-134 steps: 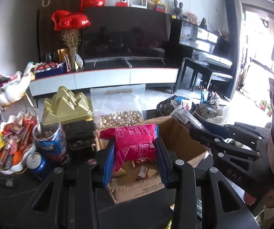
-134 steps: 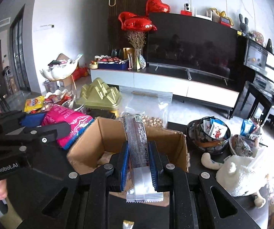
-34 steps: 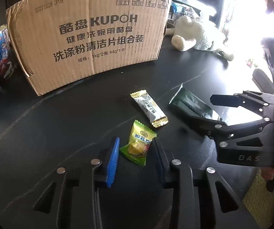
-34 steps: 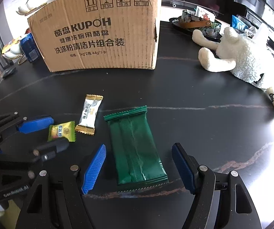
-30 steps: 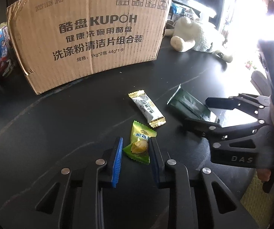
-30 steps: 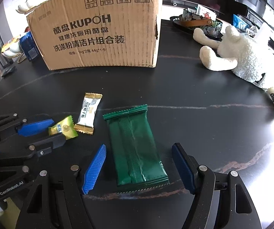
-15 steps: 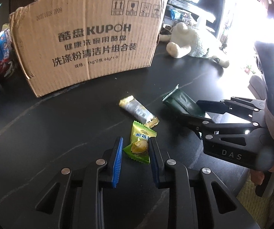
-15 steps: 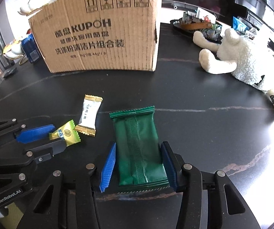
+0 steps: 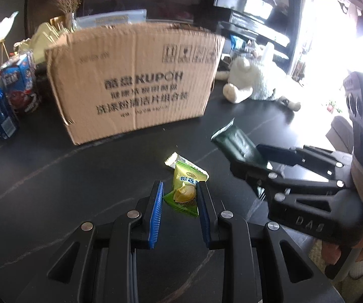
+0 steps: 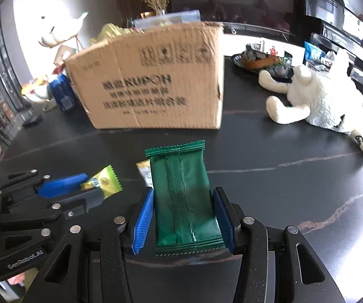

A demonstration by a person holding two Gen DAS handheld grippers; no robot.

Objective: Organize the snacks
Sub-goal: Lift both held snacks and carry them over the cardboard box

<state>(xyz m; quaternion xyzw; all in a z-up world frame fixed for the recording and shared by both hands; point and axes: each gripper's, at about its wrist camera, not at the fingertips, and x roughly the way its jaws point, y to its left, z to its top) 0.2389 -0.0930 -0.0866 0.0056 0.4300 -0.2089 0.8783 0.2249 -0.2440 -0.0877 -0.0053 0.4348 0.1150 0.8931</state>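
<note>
Both wrist views look obliquely down, close over the black table [image 9: 55,176], facing the cardboard box [image 9: 136,80] [image 10: 156,80]. The left view sits left of the right one; both share the box's printed front and the white plush toy [image 9: 254,80] [image 10: 320,101] right of the box.

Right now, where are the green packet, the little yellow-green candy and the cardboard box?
green packet [image 10: 181,197]: right wrist view, middle of its seamed face.
yellow-green candy [image 9: 185,189]: left wrist view, printed front.
cardboard box [image 9: 141,85]: left wrist view, printed side wall.

Left gripper [image 9: 179,207]: black linkage frame, silver screws, ribbed blue pads [image 9: 155,213], "GenRobot.AI" in white. Right gripper [image 10: 185,221]: same build, embossed "DAS", pale tape band round its body.
</note>
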